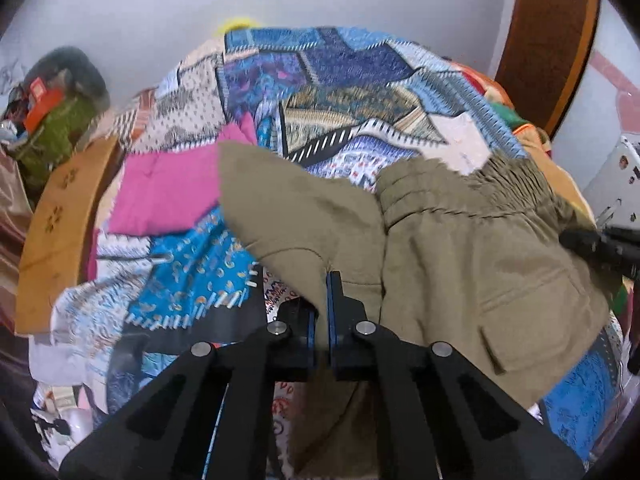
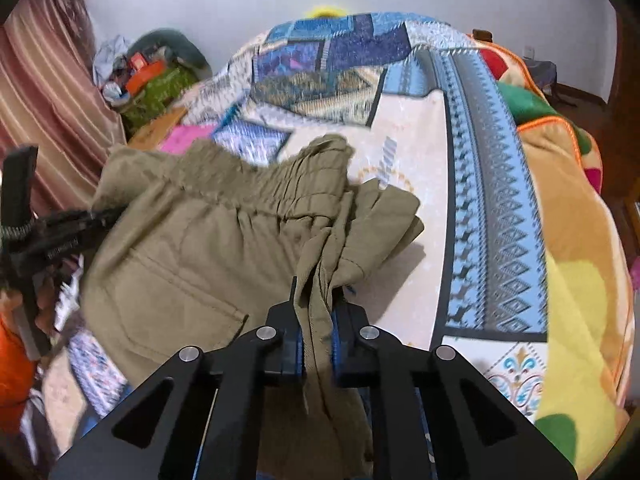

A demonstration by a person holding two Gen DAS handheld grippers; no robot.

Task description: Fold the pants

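Both grippers, left point(image 1: 322, 312) and right point(image 2: 316, 320), pinch olive pants point(image 2: 192, 240).

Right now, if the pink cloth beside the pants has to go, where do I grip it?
Judging from the left wrist view, take the pink cloth at its bare left edge, coming in from the left. It lies flat on the patchwork bedspread, and its right side is tucked under the khaki pants, which both grippers hold.
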